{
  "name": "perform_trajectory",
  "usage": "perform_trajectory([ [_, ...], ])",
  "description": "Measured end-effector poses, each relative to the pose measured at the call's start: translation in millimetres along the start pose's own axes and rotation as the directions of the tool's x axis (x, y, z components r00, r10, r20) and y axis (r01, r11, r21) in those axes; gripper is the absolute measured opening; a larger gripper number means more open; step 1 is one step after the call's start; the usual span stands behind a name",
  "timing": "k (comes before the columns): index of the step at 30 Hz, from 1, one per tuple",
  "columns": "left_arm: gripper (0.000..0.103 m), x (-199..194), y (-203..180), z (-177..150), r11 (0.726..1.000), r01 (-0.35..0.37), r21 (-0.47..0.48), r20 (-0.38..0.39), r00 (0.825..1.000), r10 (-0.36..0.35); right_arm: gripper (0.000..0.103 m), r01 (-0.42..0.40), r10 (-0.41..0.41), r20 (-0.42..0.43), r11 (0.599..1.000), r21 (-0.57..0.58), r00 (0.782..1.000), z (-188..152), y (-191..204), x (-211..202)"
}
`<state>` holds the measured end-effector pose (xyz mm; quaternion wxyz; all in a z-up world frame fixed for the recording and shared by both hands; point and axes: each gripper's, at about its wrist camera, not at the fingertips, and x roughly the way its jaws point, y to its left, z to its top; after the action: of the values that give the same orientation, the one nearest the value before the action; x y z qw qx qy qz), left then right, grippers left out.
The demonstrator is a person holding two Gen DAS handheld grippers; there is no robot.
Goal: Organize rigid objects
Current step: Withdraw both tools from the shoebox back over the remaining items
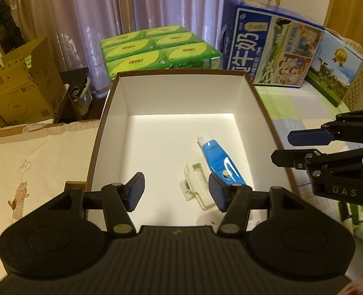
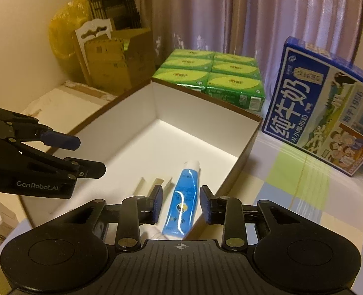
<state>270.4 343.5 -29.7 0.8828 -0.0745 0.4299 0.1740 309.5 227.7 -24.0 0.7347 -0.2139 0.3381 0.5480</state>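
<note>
An open cardboard box with brown outer walls and a white inside (image 1: 122, 113) sits on a surface covered with a pastel checked cloth (image 2: 304, 184). On the box floor lie a blue plastic tube with a white cap (image 1: 218, 158) and, just beside it on its left, a small clear-white plastic tray piece (image 1: 197, 184). The left hand-held gripper (image 1: 176, 191) hangs above the box with its blue-padded jaws apart and nothing between them. The right hand-held gripper (image 2: 180, 204) hangs over the tube, its jaws apart and clear of it; the tube rests on the box floor. Behind the box stand a green shrink-wrapped pack of tissue boxes (image 1: 156, 49) and a blue printed milk carton case (image 2: 324, 103).
</note>
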Motion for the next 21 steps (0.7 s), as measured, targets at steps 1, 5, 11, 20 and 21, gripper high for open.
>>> perform_trajectory([
  [1,0.054,-5.6,-2.5,-2.9,1.000,0.001,0.002,0.004,1.000,-0.001,0.032,-0.002,0.002,0.008,1.000,0.002,1.000,-3.1,0.5,-7.0],
  [5,0.054,-29.3,-14.8,-16.5,1.000,0.009,0.004,0.019,1.000,-0.009,0.035,-0.005,0.004,0.031,1.000,0.016,1.000,-16.4,0.9,-31.4],
  [11,0.054,-57.4,-36.6,-39.5,0.999,0.033,0.007,0.026,0.999,-0.033,0.039,-0.017,0.015,0.056,1.000,0.025,0.998,-41.7,-2.4,-67.0],
  [20,0.054,-90.4,-81.9,-72.2,0.997,0.067,0.026,0.025,0.997,-0.068,0.043,-0.005,0.001,0.054,0.997,0.080,0.999,-95.5,-21.4,-119.3],
  [21,0.054,-92.8,-87.2,-76.0,0.997,0.074,0.028,0.023,0.997,-0.075,0.043,-0.003,-0.002,0.052,0.996,0.089,0.999,-102.1,-24.6,-125.2],
])
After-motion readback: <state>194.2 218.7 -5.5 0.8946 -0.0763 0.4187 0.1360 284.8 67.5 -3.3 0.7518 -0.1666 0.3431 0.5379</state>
